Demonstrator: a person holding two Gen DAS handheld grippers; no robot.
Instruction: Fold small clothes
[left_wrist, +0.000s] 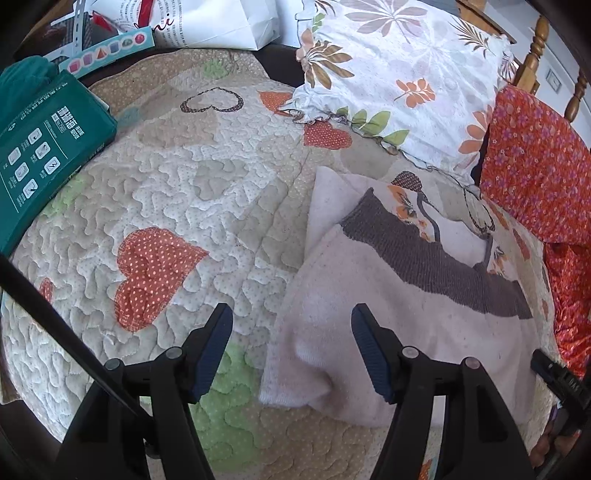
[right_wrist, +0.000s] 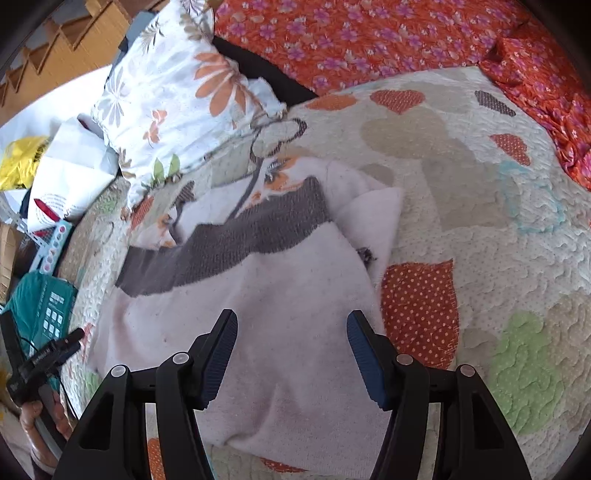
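Observation:
A small pale pink garment (left_wrist: 388, 295) with a grey-brown knit band (left_wrist: 424, 251) lies on the heart-patterned quilt (left_wrist: 192, 192). My left gripper (left_wrist: 291, 332) is open and empty, hovering over the garment's left lower corner. In the right wrist view the same garment (right_wrist: 280, 295) lies partly folded, its grey band (right_wrist: 229, 240) across the top and a sleeve or flap (right_wrist: 376, 214) sticking out to the right. My right gripper (right_wrist: 291, 339) is open and empty just above the garment's lower middle.
A floral pillow (left_wrist: 399, 74) lies behind the garment, an orange flowered cloth (left_wrist: 532, 166) to the right. A teal box (left_wrist: 44, 140) sits at the quilt's left edge, white bags (left_wrist: 221, 22) behind. The left gripper (right_wrist: 48, 354) shows at the right view's left edge.

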